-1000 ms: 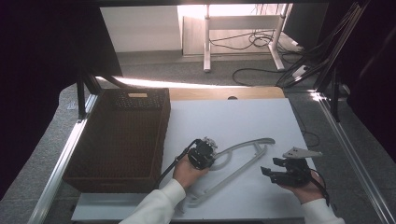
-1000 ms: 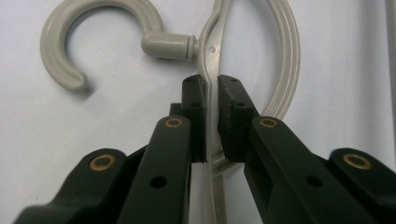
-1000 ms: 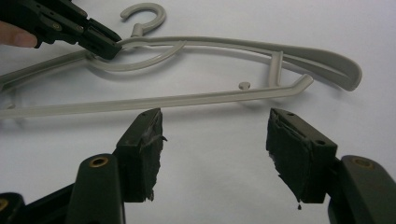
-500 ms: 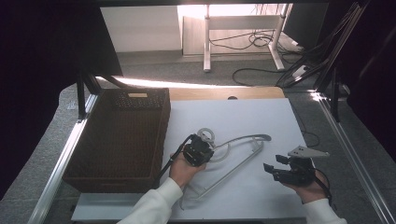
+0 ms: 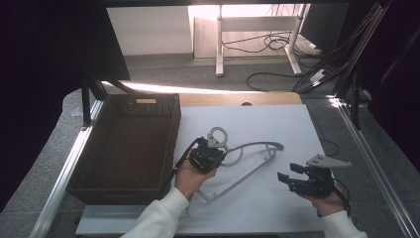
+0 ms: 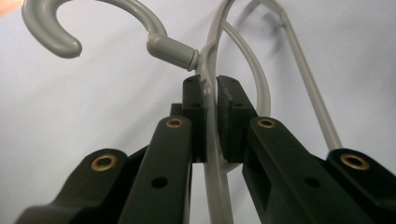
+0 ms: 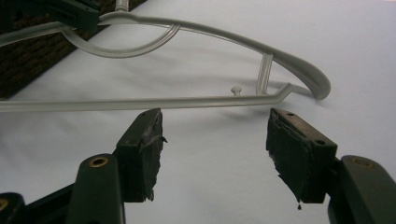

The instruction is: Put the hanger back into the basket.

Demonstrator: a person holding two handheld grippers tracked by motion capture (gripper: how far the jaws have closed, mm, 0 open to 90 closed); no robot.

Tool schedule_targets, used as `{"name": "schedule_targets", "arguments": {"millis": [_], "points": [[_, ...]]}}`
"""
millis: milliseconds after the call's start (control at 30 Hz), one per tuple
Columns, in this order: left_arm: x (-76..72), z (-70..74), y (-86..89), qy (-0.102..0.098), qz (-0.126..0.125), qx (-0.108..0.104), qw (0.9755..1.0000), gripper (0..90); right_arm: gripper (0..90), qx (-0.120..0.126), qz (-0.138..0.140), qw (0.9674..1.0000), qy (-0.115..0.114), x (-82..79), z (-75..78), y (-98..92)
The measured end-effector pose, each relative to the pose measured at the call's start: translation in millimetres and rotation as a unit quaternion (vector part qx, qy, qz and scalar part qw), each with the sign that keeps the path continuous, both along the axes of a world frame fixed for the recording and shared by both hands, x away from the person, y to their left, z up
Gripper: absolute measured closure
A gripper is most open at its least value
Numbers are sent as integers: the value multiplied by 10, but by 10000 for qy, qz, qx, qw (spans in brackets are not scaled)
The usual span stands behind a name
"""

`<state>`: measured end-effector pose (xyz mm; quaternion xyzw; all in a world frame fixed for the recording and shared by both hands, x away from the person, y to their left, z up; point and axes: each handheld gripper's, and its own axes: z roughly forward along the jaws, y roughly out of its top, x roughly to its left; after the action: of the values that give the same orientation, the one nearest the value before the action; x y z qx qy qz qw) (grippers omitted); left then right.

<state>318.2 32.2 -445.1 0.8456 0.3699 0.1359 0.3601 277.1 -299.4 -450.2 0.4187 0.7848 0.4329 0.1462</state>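
Left gripper view: hanger (image 6: 210, 84) bottom cut off

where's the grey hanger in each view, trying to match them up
High view: the grey hanger lies mid-table on the white sheet, right of the basket.
Left gripper view: centre, its neck pinched between the fingers, hook at top left.
Right gripper view: across the top, beyond the open fingers.
Shared landmark: the white sheet.

The left gripper (image 5: 214, 148) points toward one o'clock with jaws clamped together, while the right gripper (image 5: 286, 174), jaws spread, points toward ten o'clock.
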Motion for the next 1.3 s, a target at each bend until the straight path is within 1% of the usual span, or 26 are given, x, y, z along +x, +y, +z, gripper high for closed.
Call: {"name": "schedule_targets", "arguments": {"millis": [133,233,267,333,367,400,433,500,533,567,600,633,667,700,733,767,800,833,867,933,1000,1033,1167,1233,1267,1300], "points": [[-18,47,22,-55,13,-59,10000,832,366,86,28,10000,16,5,3,8],[-39,108,47,-117,-15,-140,9998,833,366,289,51,9995,92,13,11,36],[-39,108,47,-117,-15,-140,9998,833,366,389,75,9991,121,24,10,58],[-57,143,49,-179,-40,-134,9997,833,365,570,117,9980,237,49,6,104],[-57,143,49,-179,-40,-134,9997,833,365,570,117,9980,237,49,6,104],[-65,154,48,-193,-46,-136,9997,833,361,709,150,9969,309,80,0,150],[-71,164,46,-227,-60,-140,9996,833,360,959,155,9943,443,143,-10,249],[-90,196,44,-267,-99,-143,9995,833,360,1185,109,9910,606,228,-29,367],[-90,196,44,-267,-99,-143,9995,833,360,1240,59,9899,692,279,-43,432],[-96,206,46,-273,-120,-132,9995,833,360,1240,59,9899,692,279,-43,432],[-107,217,48,-295,-139,-119,9994,832,360,1309,-33,9879,831,383,-83,559],[-107,217,48,-295,-139,-119,9994,833,360,1318,-66,9874,879,432,-108,621],[-118,226,51,-305,-136,-134,9994,833,361,1339,-123,9861,974,477,-130,677],[-118,226,51,-305,-136,-134,9994,833,361,1339,-123,9861,974,477,-130,677],[-127,236,58,-324,-142,-140,9993,833,365,1495,-177,9822,1126,571,-175,762],[-127,236,58,-324,-142,-140,9993,832,365,1495,-177,9822,1126,571,-175,762],[-133,241,65,-332,-139,-135,9993,833,371,1682,-222,9776,1246,643,-201,829],[-139,247,75,-339,-125,-152,9992,833,376,1767,-246,9755,1285,671,-206,858],[-145,252,81,-349,-118,-150,9992,833,380,1811,-257,9745,1304,689,-208,877],[-154,260,84,-364,-120,-162,9991,833,404,1884,-349,9723,1337,735,-216,927],[-160,262,81,-379,-123,-179,9990,833,438,2016,-348,9678,1469,772,-236,960],[-168,267,71,-383,-148,-178,9990,833,459,2030,-343,9668,1516,784,-248,976],[-182,263,39,-381,-191,-153,9990,832,600,2191,-202,9601,1724,810,-288,1032],[-195,255,12,-382,-222,-134,9989,832,669,2179,-173,9603,1733,811,-290,1044],[-208,253,-5,-420,-231,-119,9988,831,682,2162,-180,9608,1724,809,-288,1043],[-211,254,-9,-424,-241,-109,9987,831,686,2167,-190,9607,1724,809,-284,1039]]}}
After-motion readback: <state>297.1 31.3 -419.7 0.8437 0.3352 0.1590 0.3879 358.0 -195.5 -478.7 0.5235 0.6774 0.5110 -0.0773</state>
